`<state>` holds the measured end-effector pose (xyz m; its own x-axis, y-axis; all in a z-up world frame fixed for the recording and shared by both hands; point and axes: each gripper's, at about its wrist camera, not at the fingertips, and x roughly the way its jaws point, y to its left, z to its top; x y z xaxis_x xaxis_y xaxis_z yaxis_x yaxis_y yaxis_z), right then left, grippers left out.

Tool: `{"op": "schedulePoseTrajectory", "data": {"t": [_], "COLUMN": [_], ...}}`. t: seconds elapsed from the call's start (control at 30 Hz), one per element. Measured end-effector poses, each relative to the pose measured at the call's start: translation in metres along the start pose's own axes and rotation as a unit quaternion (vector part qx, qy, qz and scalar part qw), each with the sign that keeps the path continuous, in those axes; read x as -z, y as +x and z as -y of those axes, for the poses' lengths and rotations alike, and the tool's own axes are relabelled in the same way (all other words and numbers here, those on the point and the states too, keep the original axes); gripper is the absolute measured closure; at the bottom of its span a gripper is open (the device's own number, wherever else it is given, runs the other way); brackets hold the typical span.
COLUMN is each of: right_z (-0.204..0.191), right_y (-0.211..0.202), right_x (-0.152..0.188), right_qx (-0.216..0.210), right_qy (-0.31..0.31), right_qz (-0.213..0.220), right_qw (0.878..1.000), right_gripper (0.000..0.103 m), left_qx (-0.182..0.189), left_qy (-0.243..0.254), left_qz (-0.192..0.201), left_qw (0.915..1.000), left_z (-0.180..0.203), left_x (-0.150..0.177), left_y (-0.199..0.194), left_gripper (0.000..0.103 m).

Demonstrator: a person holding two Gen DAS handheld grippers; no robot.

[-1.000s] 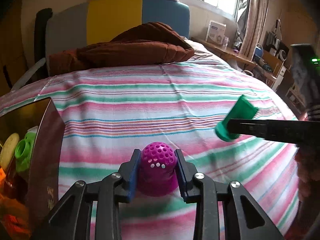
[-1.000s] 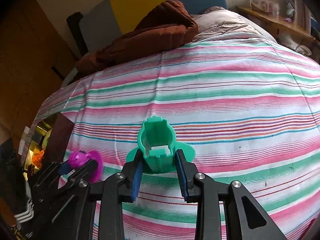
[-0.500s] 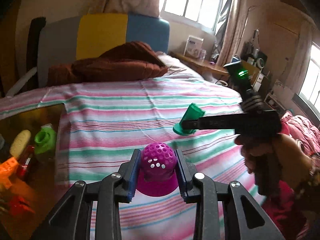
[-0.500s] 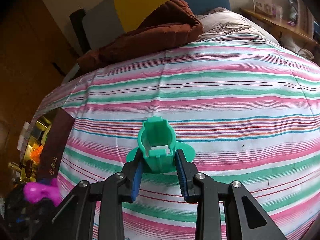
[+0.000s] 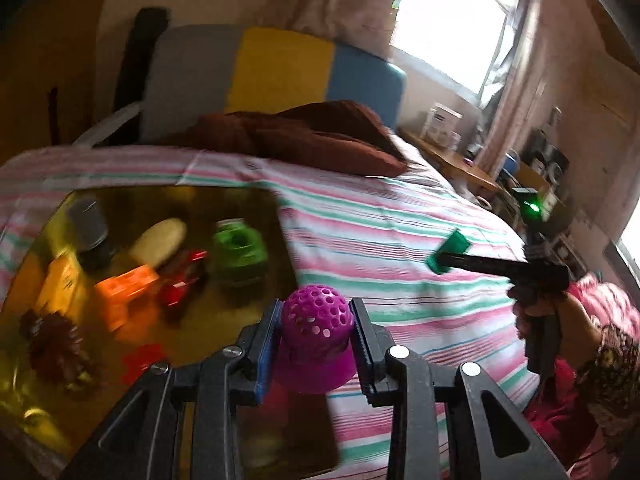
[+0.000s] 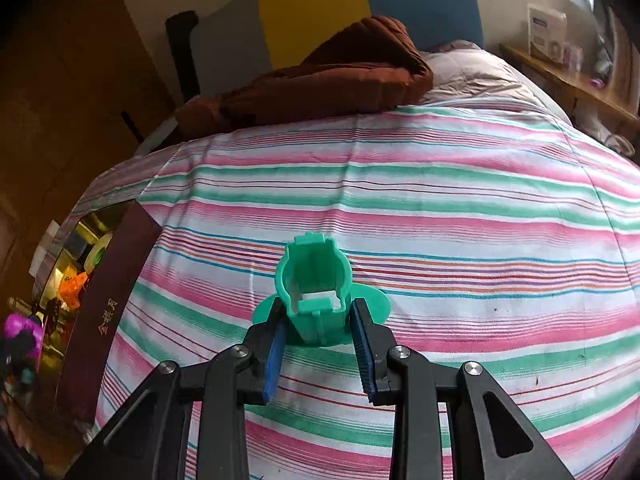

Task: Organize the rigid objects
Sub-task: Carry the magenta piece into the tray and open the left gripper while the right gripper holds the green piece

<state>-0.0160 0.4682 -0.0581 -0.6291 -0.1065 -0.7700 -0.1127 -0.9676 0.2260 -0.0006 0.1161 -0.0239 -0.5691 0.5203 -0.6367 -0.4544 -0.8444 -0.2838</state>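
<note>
Gold-lined box [image 5: 256, 208] lies at the left edge of the striped sheet [image 5: 380, 240], open at the top. Inside it, blurred: a grey cylinder [image 5: 86, 226] at the far left, a pale oval piece [image 5: 160, 236] to its right, orange blocks [image 5: 128, 284] and a red part [image 5: 182, 280] nearer the camera, and a green holder [image 5: 238, 250] against the box's right wall. Left gripper [image 5: 316, 328] hangs at the box's near right corner, jaws closed partway onto a magenta perforated dome [image 5: 316, 316], both pads pressing its sides. Right of the box, well out over the sheet, the right gripper [image 6: 318, 316] is clamped partway on a teal clip [image 6: 314, 284], pads against its stem, its flange clear of the cloth as far as can be told. A hand [image 5: 536, 312] grips that tool's handle. Brown blanket [image 6: 320, 80] is bunched at the sheet's far end, beyond the box.
</note>
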Motion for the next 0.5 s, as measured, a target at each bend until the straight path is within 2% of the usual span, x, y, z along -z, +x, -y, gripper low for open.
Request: {"op": "schedulePoseTrajectory", "data": {"t": [0.2, 0.5], "right_z": [-0.008, -0.01], "right_y": [-0.002, 0.001], "right_x": [0.0, 0.0], "right_qx": [0.0, 0.002], "right_qy": [-0.018, -0.024], "right_qz": [0.011, 0.009], "right_qw": [1.0, 1.0], "right_gripper": [0.071, 0.071], "left_qx": [-0.016, -0.038], "left_qy": [-0.029, -0.024], "left_qz": [-0.047, -0.107], "left_qw": [0.9984, 0.9932], "left_z": [-0.038, -0.037], "left_x": [0.008, -0.005], "left_y": [0.017, 0.058], "left_gripper": [0.07, 0.07]}}
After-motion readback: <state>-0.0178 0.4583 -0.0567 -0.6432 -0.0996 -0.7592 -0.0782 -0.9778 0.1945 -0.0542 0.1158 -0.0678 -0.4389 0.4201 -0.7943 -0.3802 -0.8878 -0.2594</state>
